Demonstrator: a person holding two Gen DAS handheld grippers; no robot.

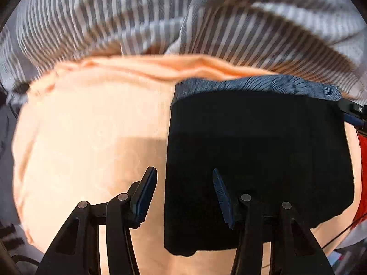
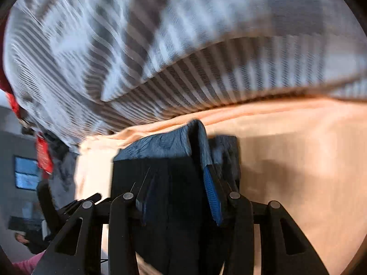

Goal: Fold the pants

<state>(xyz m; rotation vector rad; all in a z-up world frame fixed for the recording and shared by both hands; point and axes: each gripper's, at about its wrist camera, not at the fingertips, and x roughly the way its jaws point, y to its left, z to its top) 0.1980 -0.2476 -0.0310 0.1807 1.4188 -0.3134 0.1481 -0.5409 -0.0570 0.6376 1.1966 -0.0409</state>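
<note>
Centrally, black pants (image 1: 257,160), folded into a compact block with a blue patterned band along the far edge, lie on a peach sheet (image 1: 91,126). Right gripper (image 2: 181,197): pinching the pants' edge. Left gripper (image 1: 183,197): spread, empty, over the pants' near-left side. Striped grey-white bedding (image 1: 137,18): bunched beyond the sheet.

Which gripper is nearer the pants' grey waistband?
Right. The right gripper is at the grey waistband, fabric between its fingers; the left gripper hangs open, short of the pants' opposite end.
</note>
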